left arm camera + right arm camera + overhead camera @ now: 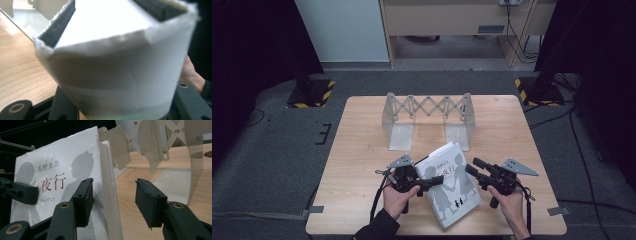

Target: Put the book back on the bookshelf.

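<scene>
1. Gripping the book's near-left edge, the left tool [432, 183] is sitting in the lower middle of the high view, its jaws closed down on the white block of pages; in the left gripper view those pages [120, 62] are bulging between the two black jaws.

2. Lying tilted on the tabletop [362, 150], the book [452, 192] is taking up the lower centre of the high view, its long axis running from the lower middle up toward the top of the frame, leaning slightly left.

3. Waiting at the book's right side, the right tool [470, 166] is standing partly open and gripping nothing. In the right gripper view its left jaw is resting in front of the cover [57, 182] while the right jaw is hanging over bare wood, so the book's edge is lying just left of the gap's middle.

4. Judging from this, the right tool is needing only a small shift toward the book before it can close on that edge.

5. Standing farther back, in the upper centre of the high view, the grey expandable rack [428, 119] is well apart from the book.
</scene>
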Motion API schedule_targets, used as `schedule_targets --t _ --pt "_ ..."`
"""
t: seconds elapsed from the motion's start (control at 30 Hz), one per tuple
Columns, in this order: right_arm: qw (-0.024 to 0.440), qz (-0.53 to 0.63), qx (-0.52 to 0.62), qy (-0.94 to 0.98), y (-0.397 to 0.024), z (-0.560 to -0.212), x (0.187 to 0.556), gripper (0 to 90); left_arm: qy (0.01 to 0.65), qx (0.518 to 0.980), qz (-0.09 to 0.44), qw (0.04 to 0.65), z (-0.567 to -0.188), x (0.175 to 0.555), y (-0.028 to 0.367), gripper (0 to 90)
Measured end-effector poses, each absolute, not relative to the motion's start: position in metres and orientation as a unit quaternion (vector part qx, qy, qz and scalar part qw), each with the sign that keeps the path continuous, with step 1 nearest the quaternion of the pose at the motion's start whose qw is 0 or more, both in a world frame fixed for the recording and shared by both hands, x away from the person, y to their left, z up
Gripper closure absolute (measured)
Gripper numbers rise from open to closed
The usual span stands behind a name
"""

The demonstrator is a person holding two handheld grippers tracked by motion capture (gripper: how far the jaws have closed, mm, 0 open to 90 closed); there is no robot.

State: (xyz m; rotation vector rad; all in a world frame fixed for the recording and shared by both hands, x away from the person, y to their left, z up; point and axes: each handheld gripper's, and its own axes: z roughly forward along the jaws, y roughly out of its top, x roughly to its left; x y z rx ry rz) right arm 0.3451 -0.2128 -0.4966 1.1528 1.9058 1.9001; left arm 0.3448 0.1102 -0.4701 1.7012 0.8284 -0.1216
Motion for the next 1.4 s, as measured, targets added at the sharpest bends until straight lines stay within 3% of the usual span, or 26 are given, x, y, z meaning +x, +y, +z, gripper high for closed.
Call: schedule_targets --t 0.7,1.4 --pt "0.178 0.575 0.444 0.664 -0.237 -0.505 0.351 46.2 0.3 0.775 0.01 0.557 -0.439 0.34 0.107 49.2" --pt "0.175 0.557 0.451 0.675 -0.238 -0.509 0.353 42.8 0.276 0.797 0.007 0.536 -0.42 0.349 0.098 45.4"
